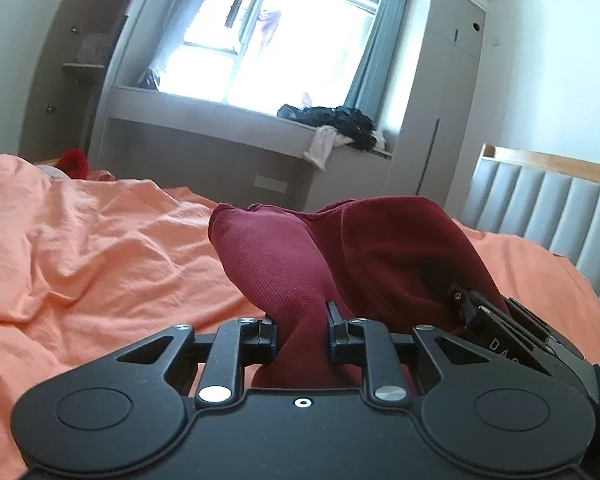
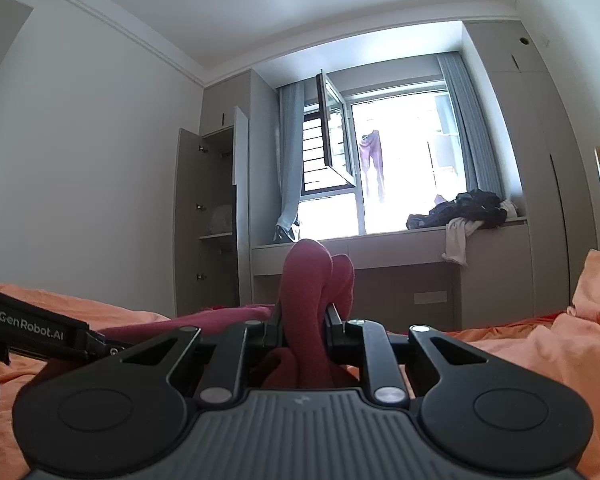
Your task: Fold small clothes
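Both pairs of fingers are pinching dark red cloth: your left gripper (image 1: pixel 302 334) clamps a ribbed fold of the red garment (image 1: pixel 296 256), and your right gripper (image 2: pixel 302 336) clamps another bunch of it, which stands up between its fingers (image 2: pixel 334 328) toward twelve o'clock. In the left wrist view the right gripper shows at four o'clock, touching the same garment. In the right wrist view the left gripper shows at nine o'clock, with red cloth trailing toward it. Under the garment lies the rumpled orange bedsheet (image 1: pixel 80 248). At two o'clock in the left view stands a padded grey headboard (image 1: pixel 548 204). Farther off, a window bench (image 2: pixel 400 246) carries a heap of dark clothes (image 2: pixel 464 210), beneath the bright window (image 2: pixel 400 160).
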`<state>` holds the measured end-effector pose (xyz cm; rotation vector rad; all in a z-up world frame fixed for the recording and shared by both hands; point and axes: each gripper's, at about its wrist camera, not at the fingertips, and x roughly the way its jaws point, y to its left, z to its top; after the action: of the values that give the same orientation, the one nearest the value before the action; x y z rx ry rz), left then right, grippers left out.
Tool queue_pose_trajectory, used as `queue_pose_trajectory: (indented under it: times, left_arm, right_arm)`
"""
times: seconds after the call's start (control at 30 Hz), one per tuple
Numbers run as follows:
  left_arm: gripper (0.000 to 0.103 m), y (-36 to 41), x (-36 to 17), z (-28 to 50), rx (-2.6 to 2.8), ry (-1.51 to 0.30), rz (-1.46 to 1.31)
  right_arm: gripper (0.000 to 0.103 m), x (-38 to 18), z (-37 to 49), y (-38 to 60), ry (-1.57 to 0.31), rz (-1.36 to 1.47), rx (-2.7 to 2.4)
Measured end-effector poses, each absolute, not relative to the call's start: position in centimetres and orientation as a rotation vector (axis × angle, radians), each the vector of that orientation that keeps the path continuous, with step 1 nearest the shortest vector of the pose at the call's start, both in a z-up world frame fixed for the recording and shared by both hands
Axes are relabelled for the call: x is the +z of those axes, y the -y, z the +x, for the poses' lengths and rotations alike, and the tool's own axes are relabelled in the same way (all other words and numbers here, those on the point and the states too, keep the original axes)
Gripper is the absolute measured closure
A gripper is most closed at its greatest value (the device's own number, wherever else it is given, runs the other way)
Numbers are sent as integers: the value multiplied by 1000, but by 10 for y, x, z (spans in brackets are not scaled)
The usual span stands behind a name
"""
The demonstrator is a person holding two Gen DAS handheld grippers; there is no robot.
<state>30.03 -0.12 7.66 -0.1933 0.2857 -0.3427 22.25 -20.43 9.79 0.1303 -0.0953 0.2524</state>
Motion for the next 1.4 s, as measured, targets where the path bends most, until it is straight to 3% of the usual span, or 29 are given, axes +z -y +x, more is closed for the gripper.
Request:
queue_pose_trajectory:
  times: [0.4, 0.77, 0.83, 0.97, 1.17, 1.4]
  left_arm:
    - [73, -4, 47, 340, -251, -454, -198]
    - [63, -3, 41, 340, -203, -476, -169]
    - [59, -1, 42, 339, -197, -480, -177]
    - [32, -5, 44, 335, -177, -482, -217]
    - [11, -5, 50, 327, -152, -445, -226]
    - [1, -9, 60, 302, -131, -383, -204]
  right_arm:
    - [81, 72, 270, 201, -175, 172, 152]
    - [54, 53, 274, 222, -239, 226, 104]
    - [45, 55, 272, 223, -239, 228, 92]
    - [26, 55, 271, 226, -236, 240, 79]
    - [5, 61, 256, 232, -197, 245, 78]
    - [0, 80, 226, 233, -107, 221, 69]
